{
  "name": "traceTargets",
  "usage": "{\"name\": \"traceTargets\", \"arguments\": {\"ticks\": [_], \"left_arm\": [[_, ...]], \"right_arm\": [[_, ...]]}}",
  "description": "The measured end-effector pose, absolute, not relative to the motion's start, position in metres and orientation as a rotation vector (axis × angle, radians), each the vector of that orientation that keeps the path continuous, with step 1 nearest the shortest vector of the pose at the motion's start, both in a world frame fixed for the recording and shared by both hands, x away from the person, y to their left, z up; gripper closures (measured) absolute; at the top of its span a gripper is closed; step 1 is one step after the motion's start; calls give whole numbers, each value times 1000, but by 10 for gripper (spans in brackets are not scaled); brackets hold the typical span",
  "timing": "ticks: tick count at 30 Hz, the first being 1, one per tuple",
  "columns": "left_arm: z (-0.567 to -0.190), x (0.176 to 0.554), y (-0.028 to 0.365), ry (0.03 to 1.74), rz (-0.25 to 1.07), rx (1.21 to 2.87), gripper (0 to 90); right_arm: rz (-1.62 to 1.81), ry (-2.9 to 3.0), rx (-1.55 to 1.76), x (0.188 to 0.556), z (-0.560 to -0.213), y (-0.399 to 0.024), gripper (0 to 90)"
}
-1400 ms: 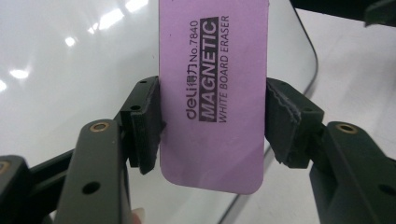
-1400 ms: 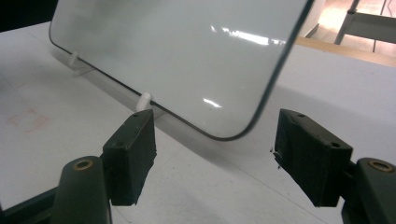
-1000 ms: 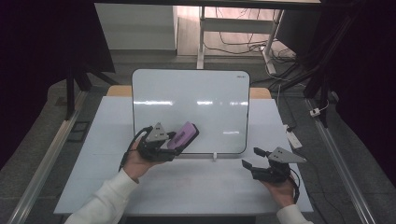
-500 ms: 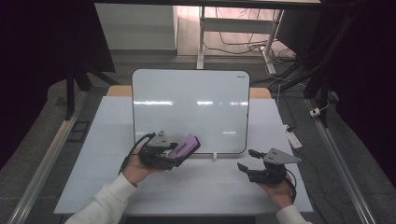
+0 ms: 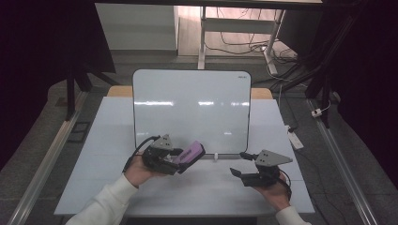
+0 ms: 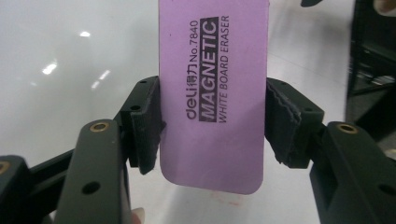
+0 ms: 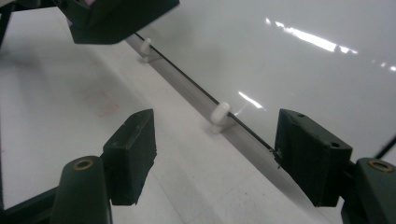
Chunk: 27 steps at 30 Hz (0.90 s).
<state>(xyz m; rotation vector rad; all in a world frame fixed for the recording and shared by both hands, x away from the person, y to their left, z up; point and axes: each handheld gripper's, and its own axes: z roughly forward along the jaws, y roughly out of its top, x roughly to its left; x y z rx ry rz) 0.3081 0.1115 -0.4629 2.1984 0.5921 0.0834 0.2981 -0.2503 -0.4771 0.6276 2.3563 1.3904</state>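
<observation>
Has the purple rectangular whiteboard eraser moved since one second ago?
Yes. The purple rectangular whiteboard eraser, held in the left gripper, moved down off the whiteboard face to its bottom edge.

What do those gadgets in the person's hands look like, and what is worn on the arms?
Both the left gripper and the right gripper are black, each topped by a grey three-cornered plate and trailing a black cable. Their two blocky jaws show brass-coloured pivot pins. The person wears white sleeves.

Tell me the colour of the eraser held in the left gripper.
The eraser is light purple with black lettering, clearest in the left gripper view.
</observation>
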Motion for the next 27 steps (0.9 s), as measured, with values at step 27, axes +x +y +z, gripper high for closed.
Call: {"name": "traceTargets", "arguments": {"ticks": [27], "left_arm": [[-475, 303, 84, 389, 0, 2278, 414]], "right_arm": [[1610, 2675, 650, 323, -472, -193, 251]]}}
